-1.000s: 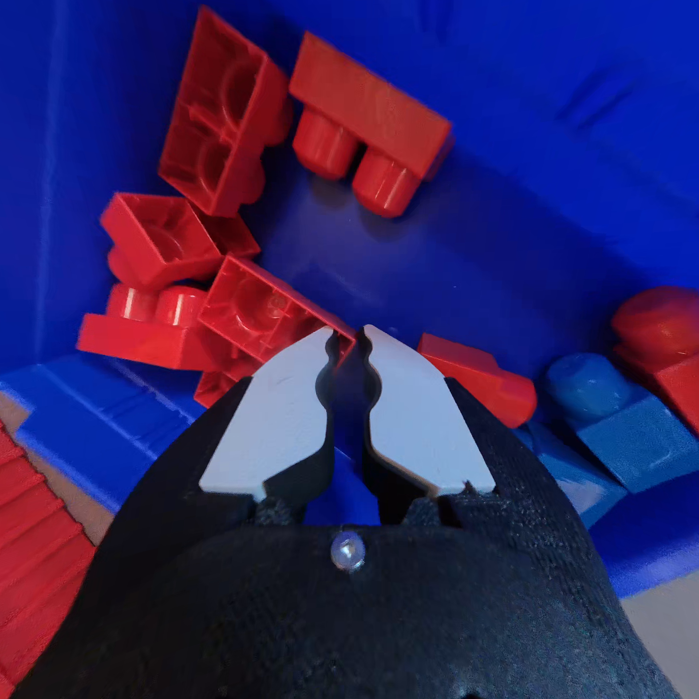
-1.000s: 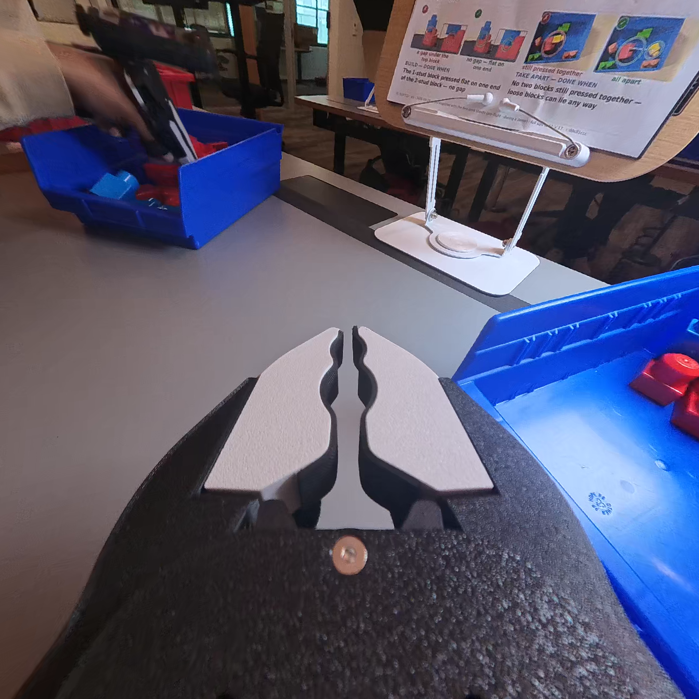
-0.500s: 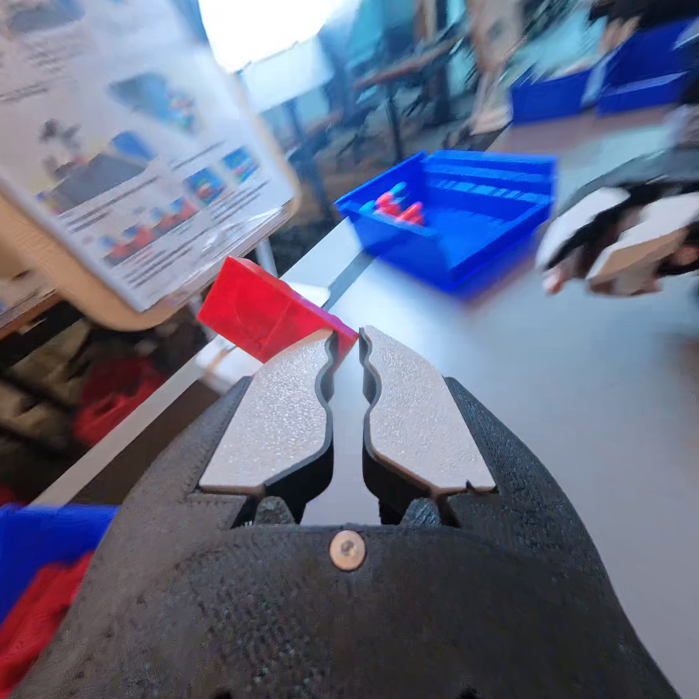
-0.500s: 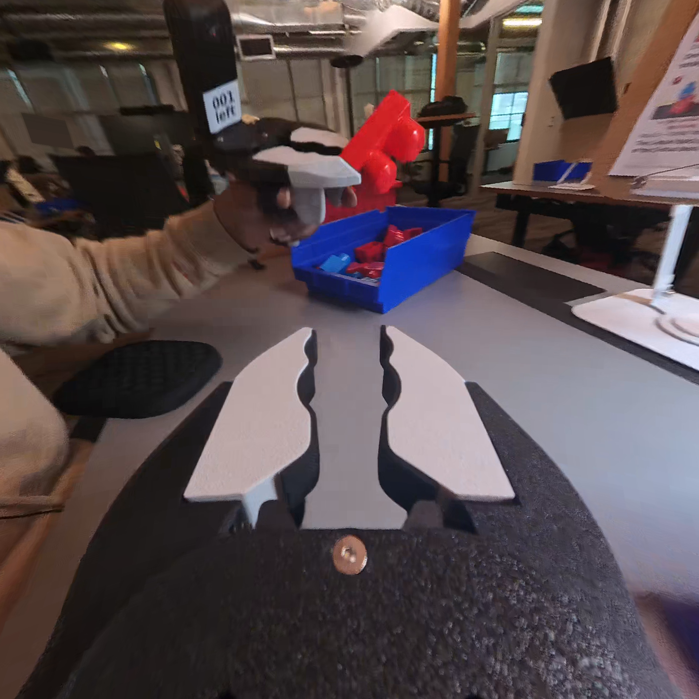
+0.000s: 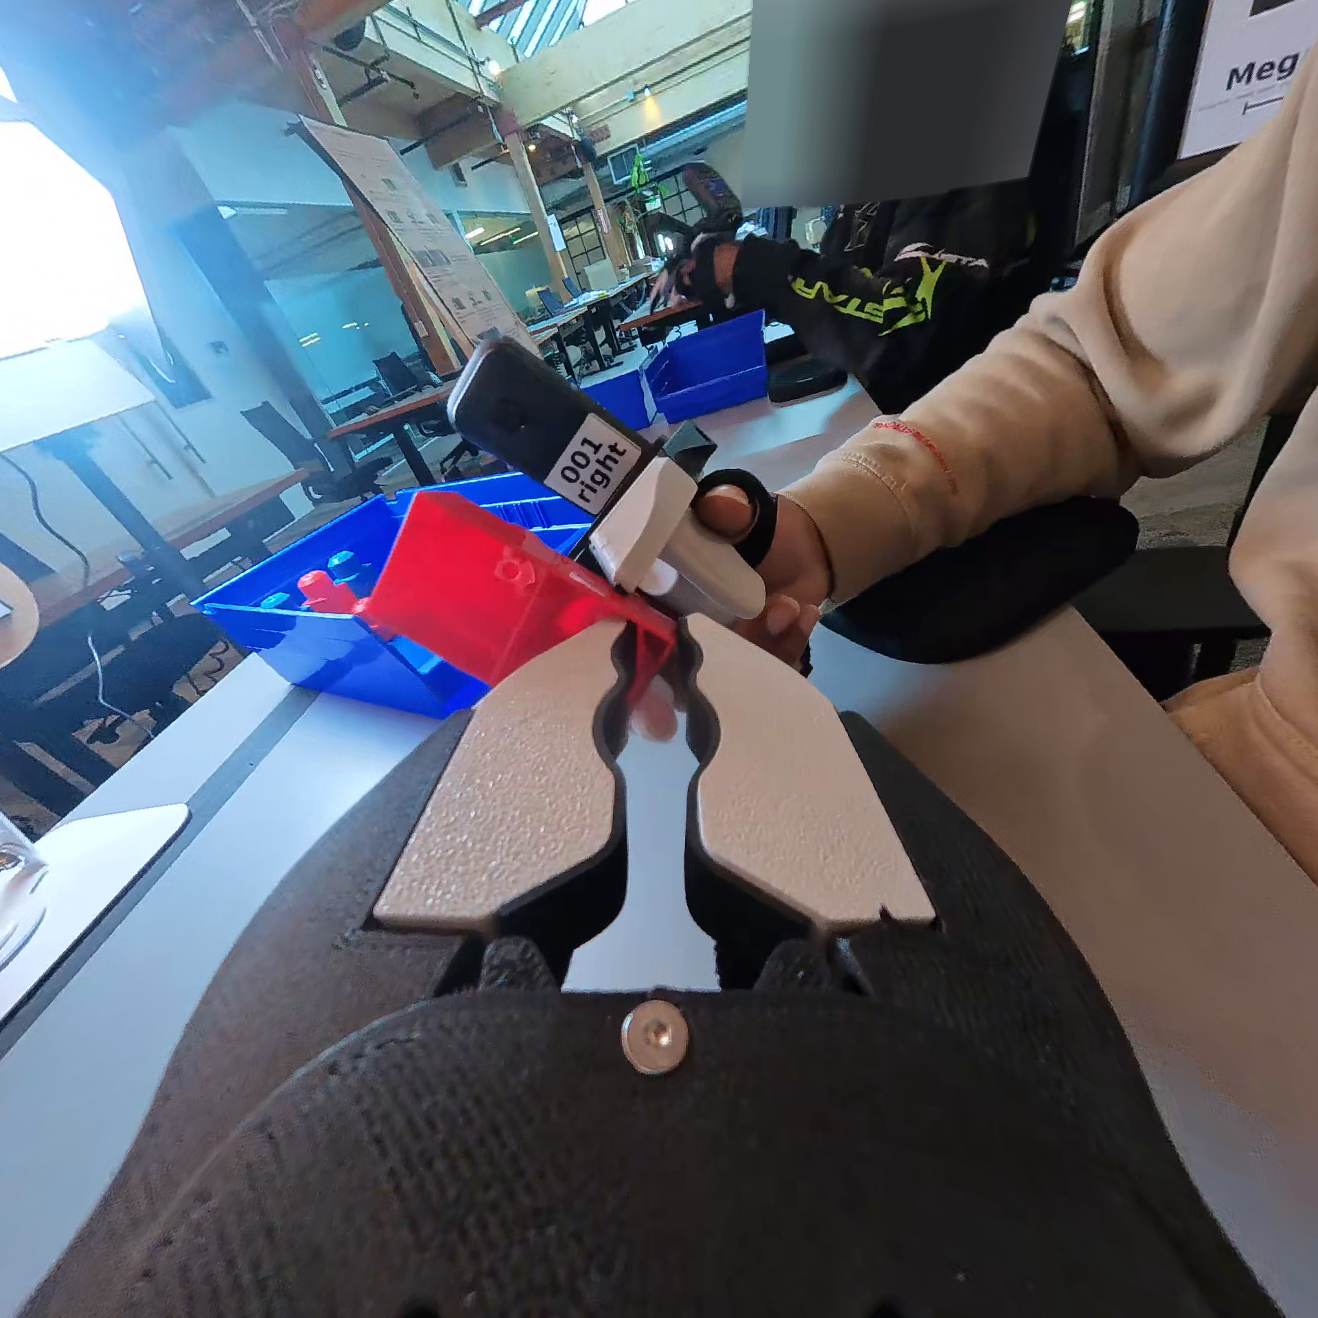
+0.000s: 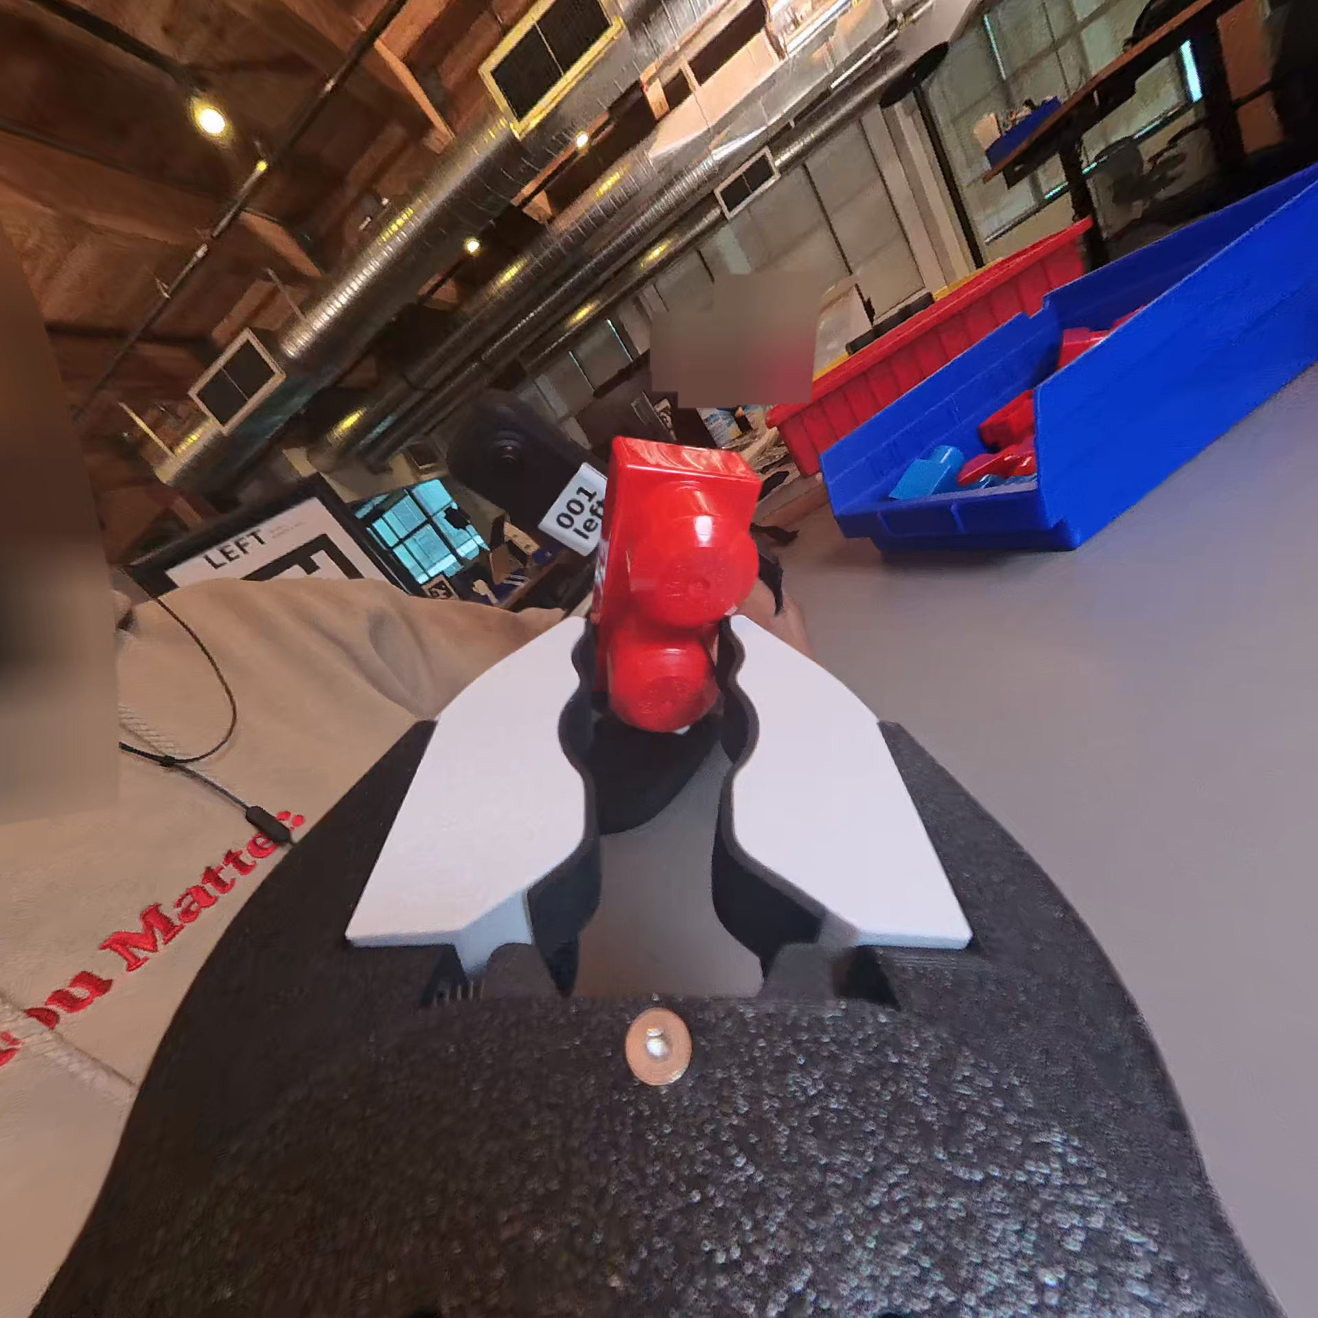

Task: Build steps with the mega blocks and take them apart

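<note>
- While the left tool [image 5: 652, 635] is clenched on one thin bottom wall of a red, hollow, two-stud plastic mega block [image 5: 492, 595], the block is held in the air over the grey desk [image 5: 998, 784], clear of its surface.
- Right tool [image 6: 656, 642]: jaws parted, with the lower stud of the same block [image 6: 674, 570] sitting in the gap between them. No firm contact is visible; I judge it released and lining up for a hand-over.
- Position: both tools meet above the middle of the desk. One blue plastic bin [image 5: 342, 635] with loose red and blue blocks stands toward the desk's far edge in the left wrist view; another blue bin [image 6: 1141, 442] of blocks lies near the edge at upper right in the right wrist view, with a red bin [image 6: 927, 356] just behind it.
- Handling judgement: the block appears light, rigid and glossy, so likely slippery; a hollow shell, its walls may flex slightly under a pinch.
- Hold judgement: the present grip on a single wall edge looks shallow and lets the block pivot. A steadier hold would span the two long flat sides of the body; the rounded studs offer poor purchase.
- Risk: the block may twist or drop if the left tool lets go before the right has closed.
</note>
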`<state>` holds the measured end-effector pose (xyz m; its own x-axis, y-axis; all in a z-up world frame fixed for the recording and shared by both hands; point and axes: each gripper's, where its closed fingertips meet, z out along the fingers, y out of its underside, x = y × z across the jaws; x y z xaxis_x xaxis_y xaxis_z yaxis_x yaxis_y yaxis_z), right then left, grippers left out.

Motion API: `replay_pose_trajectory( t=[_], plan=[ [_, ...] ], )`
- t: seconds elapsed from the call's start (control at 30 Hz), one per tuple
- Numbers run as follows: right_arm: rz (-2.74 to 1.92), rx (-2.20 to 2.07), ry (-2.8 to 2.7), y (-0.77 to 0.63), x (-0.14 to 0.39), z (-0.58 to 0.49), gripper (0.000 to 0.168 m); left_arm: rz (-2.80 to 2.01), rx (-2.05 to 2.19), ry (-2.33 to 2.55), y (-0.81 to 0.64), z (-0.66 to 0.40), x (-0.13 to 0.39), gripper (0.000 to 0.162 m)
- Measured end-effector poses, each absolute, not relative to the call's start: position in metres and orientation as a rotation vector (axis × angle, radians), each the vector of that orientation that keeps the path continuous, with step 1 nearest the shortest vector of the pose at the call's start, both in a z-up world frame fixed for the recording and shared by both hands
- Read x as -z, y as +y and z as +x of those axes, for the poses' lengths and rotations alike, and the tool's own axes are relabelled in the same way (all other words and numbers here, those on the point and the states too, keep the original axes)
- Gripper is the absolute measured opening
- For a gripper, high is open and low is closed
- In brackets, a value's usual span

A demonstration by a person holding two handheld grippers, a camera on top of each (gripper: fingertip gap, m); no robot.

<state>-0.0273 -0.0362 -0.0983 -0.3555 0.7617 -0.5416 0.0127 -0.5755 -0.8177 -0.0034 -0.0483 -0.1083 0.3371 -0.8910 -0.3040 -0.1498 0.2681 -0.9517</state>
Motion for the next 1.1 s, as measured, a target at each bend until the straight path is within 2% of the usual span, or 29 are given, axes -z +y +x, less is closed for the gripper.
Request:
replay_pose_trajectory(
  t=[0.13,0.3,0.47,0.67,0.73,0.83,1.03,1.1],
  plan=[
    [-1.461,-1.639,-1.182,-0.014,0.109,-0.018,0.033,-1.210,0.674,1.046,-0.036,-0.029,0.088,0.018],
    [-1.731,-0.829,-1.641,0.011,0.182,0.014,0.033,-1.312,0.434,0.871,0.012,-0.110,0.050,0.026],
    [-1.811,-0.401,-1.886,0.015,0.219,0.040,0.033,-1.629,0.302,0.719,0.053,-0.207,0.038,0.033],
    [-1.783,-0.269,-1.932,0.017,0.225,0.044,0.034,-2.153,0.152,0.674,0.080,-0.306,0.094,0.034],
    [-1.778,-0.280,-1.920,0.018,0.226,0.042,0.039,-2.302,0.073,0.659,0.085,-0.336,0.117,0.034],
    [-1.757,-0.295,-1.889,0.020,0.223,0.038,0.042,-2.522,-0.002,0.636,0.087,-0.371,0.153,0.040],
    [-1.701,-0.405,-1.722,0.030,0.198,0.030,0.041,-2.791,0.011,0.621,0.086,-0.399,0.208,0.061],
    [-1.686,-0.446,-1.665,0.034,0.191,0.029,0.039,-2.825,0.030,0.618,0.088,-0.401,0.219,0.060]
  ],
)
